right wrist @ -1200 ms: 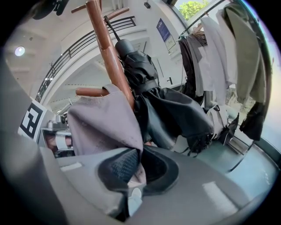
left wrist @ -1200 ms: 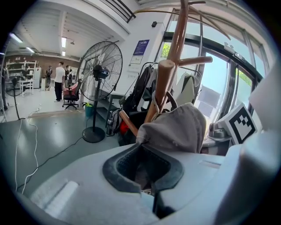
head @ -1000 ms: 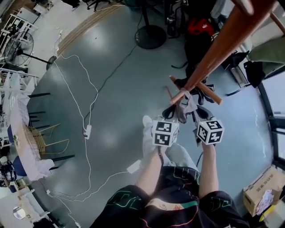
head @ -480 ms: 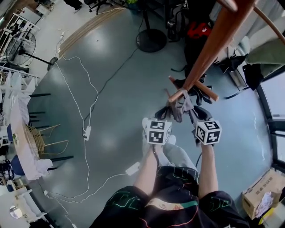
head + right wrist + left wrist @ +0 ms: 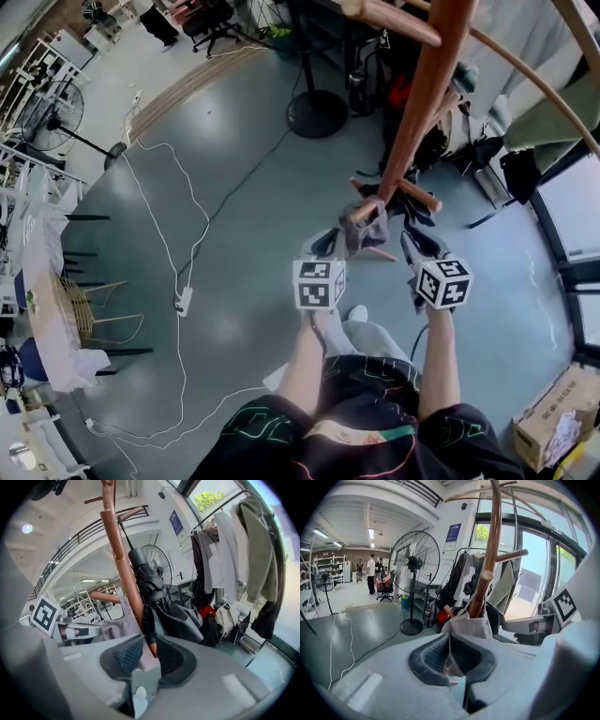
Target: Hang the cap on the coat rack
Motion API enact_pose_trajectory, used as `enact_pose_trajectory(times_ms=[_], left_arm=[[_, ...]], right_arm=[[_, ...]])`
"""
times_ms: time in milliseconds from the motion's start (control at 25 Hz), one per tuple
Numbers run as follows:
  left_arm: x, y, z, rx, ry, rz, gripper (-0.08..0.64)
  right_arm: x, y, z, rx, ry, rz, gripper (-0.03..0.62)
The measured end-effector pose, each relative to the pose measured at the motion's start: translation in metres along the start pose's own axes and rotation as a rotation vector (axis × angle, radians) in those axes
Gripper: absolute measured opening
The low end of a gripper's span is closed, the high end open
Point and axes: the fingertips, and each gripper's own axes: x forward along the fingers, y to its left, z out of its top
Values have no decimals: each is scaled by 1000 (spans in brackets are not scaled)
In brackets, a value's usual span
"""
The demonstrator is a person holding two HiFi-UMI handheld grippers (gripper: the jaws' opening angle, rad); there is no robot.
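Note:
A grey cap (image 5: 366, 225) is draped over the tip of a low peg (image 5: 405, 193) of the wooden coat rack (image 5: 422, 103). My left gripper (image 5: 330, 242) is just left of the peg, shut on the cap's fabric (image 5: 471, 625), which runs down between its jaws (image 5: 451, 653). My right gripper (image 5: 415, 246) is to the right of the cap, a little apart from it. Its jaws stand apart around the rack's pole (image 5: 119, 550), with the cap (image 5: 115, 623) to their left. A black folded umbrella (image 5: 159, 602) hangs on the rack.
Bags (image 5: 427, 141) lie around the rack's foot. A standing fan's base (image 5: 317, 112) is behind it, and white cables (image 5: 183, 277) cross the floor on the left. A cardboard box (image 5: 553, 422) sits at lower right. Clothes hang on a rail (image 5: 225, 541).
The cap has gone from under the peg's tip to over it. The right gripper has come away from the cap to the right. The left gripper shifted left with the fabric.

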Motion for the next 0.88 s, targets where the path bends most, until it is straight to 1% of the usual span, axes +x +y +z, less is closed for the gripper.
enact_pose_trajectory(times_ms=[40,80,120,160,200,480,680,880], left_arm=[[-1,0,8,2,-18,3,15],[-3,-1,16,4,-37,7,15],[-6,0,25,7,-58,12,15],[-9,0,34,11,-80,17,15],[-13,0,44,16,-103,21,15],[-39,-3,106,68,-238,35,14],[-54,-18,151,99,-341,15,14],[-61,-44,185,151,-418,-30,14]], right_arm=[[-3,4,4,-5,-5,36,85],[-5,10,10,-11,-13,84,23],[-9,16,17,-16,-29,125,9],[-12,20,25,-22,-51,148,9],[-15,21,34,-27,-77,150,9],[-46,4,93,-65,-248,18,9],[-73,5,133,-71,-376,28,8],[-92,2,167,-153,-442,-35,5]])
